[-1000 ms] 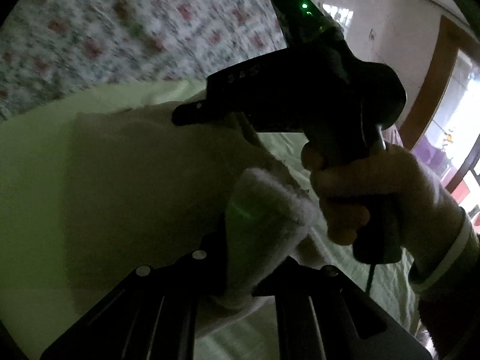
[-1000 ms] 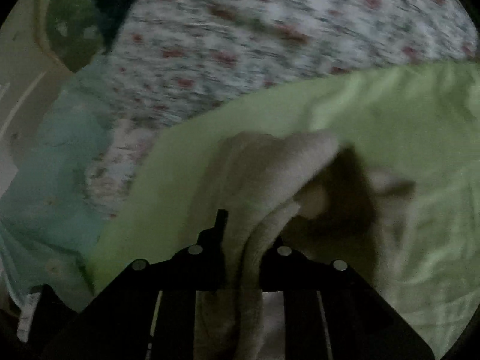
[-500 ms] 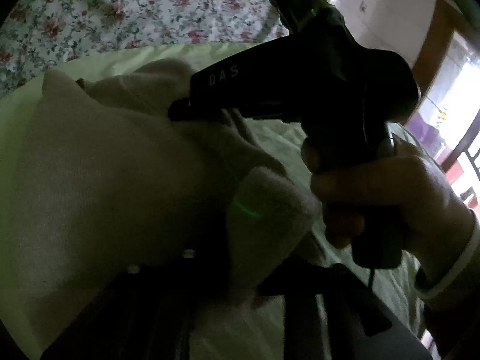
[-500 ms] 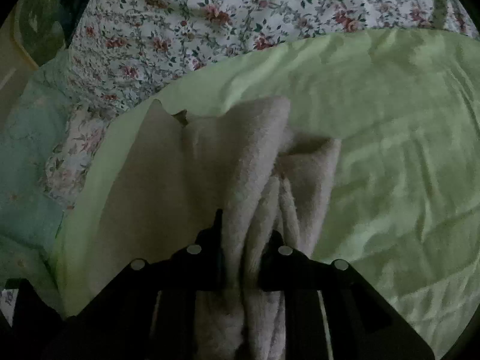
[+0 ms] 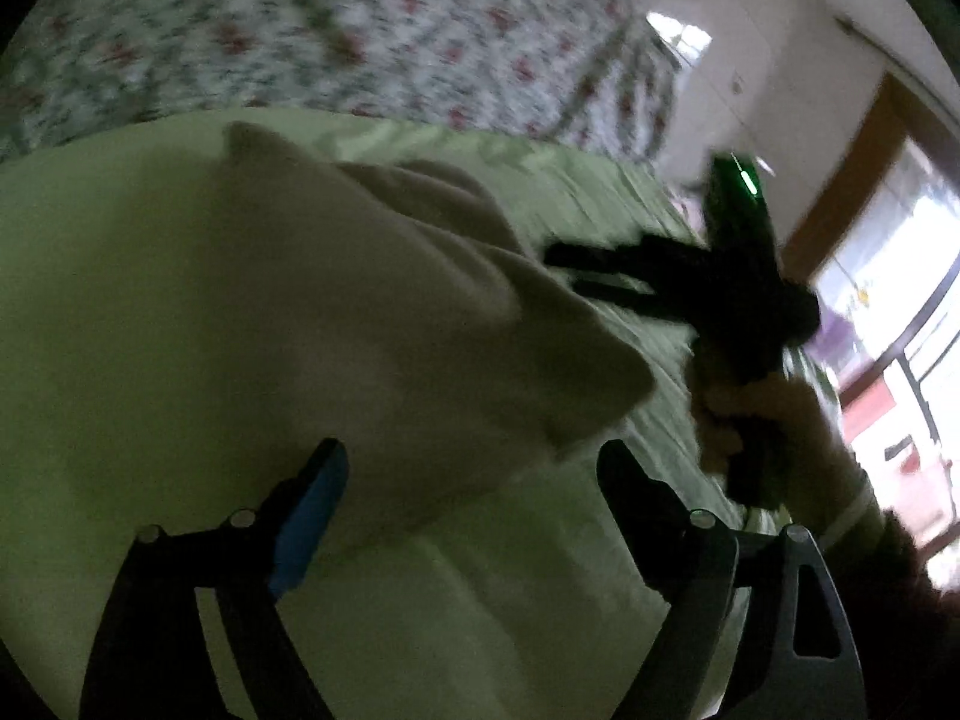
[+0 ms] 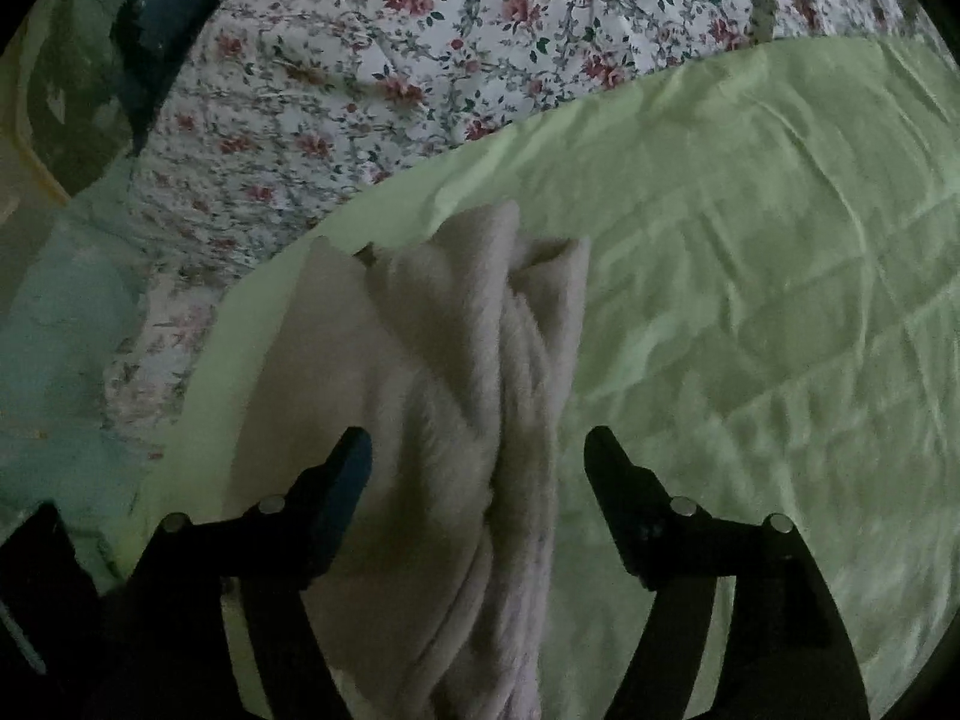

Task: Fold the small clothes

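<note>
Both jaws have just been opening: left gripper (image 5: 474,468) and right gripper (image 6: 477,456) wide, garment (image 6: 456,396) lying loose between them. Risk: bunched layers spring apart, fold lost.

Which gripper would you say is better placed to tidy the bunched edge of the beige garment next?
Probably the right gripper: its open jaws straddle the bunched folds of the beige garment. The left gripper, also open, faces only a smooth corner.
</note>
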Demonstrator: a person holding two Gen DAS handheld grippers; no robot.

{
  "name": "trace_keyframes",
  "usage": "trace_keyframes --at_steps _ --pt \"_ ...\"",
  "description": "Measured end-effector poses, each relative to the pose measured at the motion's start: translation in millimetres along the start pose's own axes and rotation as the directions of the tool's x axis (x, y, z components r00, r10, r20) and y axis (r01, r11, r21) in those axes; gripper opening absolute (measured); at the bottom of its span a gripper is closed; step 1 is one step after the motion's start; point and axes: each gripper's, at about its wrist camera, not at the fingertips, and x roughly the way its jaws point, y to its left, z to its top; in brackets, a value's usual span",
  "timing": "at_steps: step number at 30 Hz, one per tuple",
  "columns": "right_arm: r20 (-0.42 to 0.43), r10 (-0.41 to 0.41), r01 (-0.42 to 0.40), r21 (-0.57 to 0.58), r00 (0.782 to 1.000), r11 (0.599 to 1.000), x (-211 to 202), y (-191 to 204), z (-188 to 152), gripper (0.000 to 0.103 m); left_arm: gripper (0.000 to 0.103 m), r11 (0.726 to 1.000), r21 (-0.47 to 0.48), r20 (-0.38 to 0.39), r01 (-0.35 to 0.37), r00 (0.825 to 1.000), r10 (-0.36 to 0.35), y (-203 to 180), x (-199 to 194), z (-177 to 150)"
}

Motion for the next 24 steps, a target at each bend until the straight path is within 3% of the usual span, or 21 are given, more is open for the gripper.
trace_keyframes --at_steps 3,7,14,18,19,20,24 --pt "-0.02 0.039 -0.039 0.031 0.999 0.999 3 -3 -6 0.076 0.088 0.997 -0.073 0.01 -0.02 1.0 0.021 33 -2 15" --pt "-0.038 0.079 -0.076 0.075 0.996 0.994 13 -11 -5 0.076 0.088 0.983 -0.182 -0.023 0.0 1.0 -0.004 76 14 33" --pt "-0.08 0.138 -0.126 0.14 0.987 0.982 38 -27 5 0.076 0.088 0.96 -0.275 -0.099 0.061 0.991 -0.092 114 72 59" --pt "-0.121 0.148 -0.132 0.135 0.982 0.982 57 -25 8 0.076 0.089 0.947 -0.294 -0.139 0.132 0.974 -0.179 122 104 64" --pt "-0.132 0.146 -0.13 0.118 0.98 0.984 60 -22 8 0.071 0.084 0.948 -0.287 -0.131 0.137 0.975 -0.181 122 109 65" --pt "-0.146 0.148 -0.134 0.104 0.978 0.986 63 -17 7 0.056 0.069 0.949 -0.281 -0.12 0.141 0.976 -0.181 121 110 65" --pt "-0.151 0.12 -0.111 0.063 0.981 0.992 68 1 0 0.044 0.051 0.958 -0.254 -0.084 0.132 0.984 -0.158 119 98 63"
